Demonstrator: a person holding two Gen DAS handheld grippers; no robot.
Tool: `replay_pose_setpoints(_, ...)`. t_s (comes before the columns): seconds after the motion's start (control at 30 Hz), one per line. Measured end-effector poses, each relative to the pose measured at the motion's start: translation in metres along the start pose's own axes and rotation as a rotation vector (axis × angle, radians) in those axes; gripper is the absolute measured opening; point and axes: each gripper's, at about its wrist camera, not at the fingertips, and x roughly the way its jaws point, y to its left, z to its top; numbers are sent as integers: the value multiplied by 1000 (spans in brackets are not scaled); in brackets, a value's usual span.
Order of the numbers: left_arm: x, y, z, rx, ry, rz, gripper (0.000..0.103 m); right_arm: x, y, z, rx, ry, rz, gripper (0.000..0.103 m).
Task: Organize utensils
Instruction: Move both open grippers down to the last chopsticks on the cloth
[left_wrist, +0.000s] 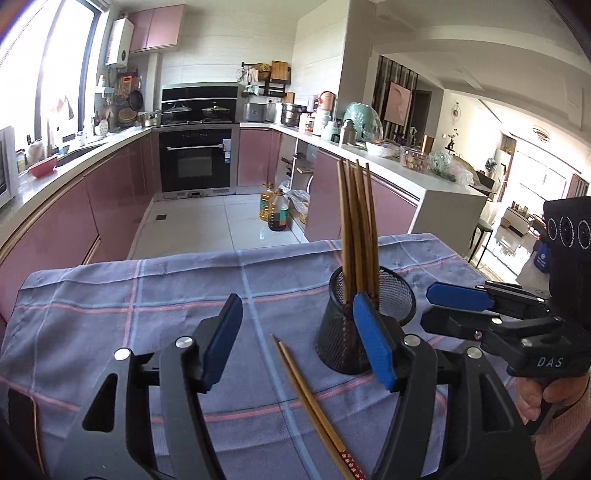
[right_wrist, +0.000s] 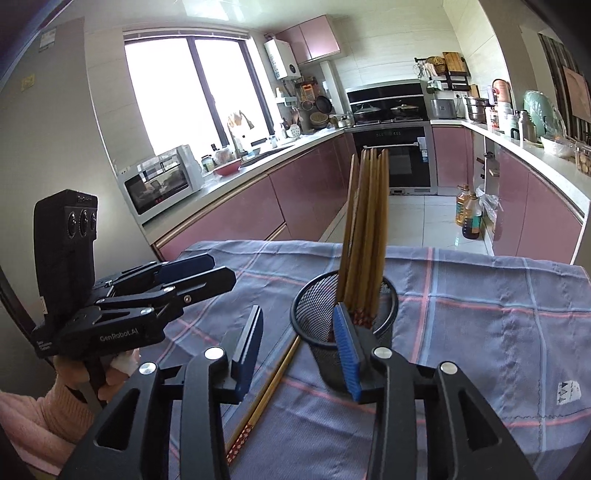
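Observation:
A black mesh cup (left_wrist: 341, 336) stands on the blue checked cloth (left_wrist: 110, 314) and holds several wooden chopsticks (left_wrist: 356, 229) upright. It also shows in the right wrist view (right_wrist: 317, 314) with its chopsticks (right_wrist: 365, 229). A loose pair of chopsticks (left_wrist: 314, 406) lies flat on the cloth left of the cup, seen too in the right wrist view (right_wrist: 266, 395). My left gripper (left_wrist: 299, 339) is open and empty above the loose pair, its right finger in front of the cup. My right gripper (right_wrist: 301, 347) is open and empty, just before the cup.
The cloth-covered table ends at a far edge (left_wrist: 240, 254) with kitchen floor beyond. Pink cabinets and counters line both sides, with an oven (left_wrist: 197, 158) at the back. Oil bottles (left_wrist: 275, 210) stand on the floor.

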Motion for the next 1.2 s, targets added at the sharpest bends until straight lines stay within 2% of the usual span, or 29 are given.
replay_pose_setpoints(0.23, -6, 21, -46, -32, 59, 74, 69, 43, 21, -42, -24, 152, -2, 43)
replay_pose_setpoints(0.43, -4, 34, -72, -68, 104, 84, 69, 58, 31, -61, -18, 209, -9, 43)
replay_pose_setpoints(1.2, 7, 31, -93, -86, 163, 62, 67, 74, 44, -79, -36, 259, -102, 39)
